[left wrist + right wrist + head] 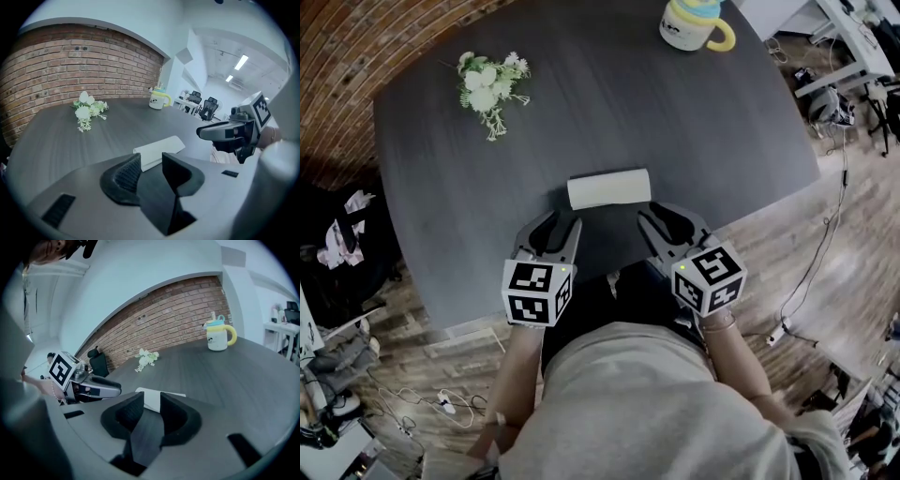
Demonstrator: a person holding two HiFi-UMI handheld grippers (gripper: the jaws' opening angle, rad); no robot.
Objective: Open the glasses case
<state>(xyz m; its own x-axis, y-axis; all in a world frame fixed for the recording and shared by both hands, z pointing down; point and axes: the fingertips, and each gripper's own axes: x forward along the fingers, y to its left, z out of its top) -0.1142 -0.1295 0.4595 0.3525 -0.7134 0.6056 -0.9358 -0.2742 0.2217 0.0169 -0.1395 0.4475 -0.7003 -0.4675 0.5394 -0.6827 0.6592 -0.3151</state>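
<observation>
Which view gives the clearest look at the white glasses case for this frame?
The head view: the whole glasses case lies unobstructed on the dark table, seen from above. In both gripper views it sits low behind the jaws, which hide its near part; the right gripper view shows least.

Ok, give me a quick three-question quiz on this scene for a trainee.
1. True or false: the glasses case lies open on the table.
2. Of the left gripper and the right gripper, which holds the case? A) left B) right C) neither
3. Fill in: the mug has a ____ handle.
Key: 1 false, the case is closed; 2 C, both sets of jaws stand apart with nothing between them; 3 yellow.
</observation>
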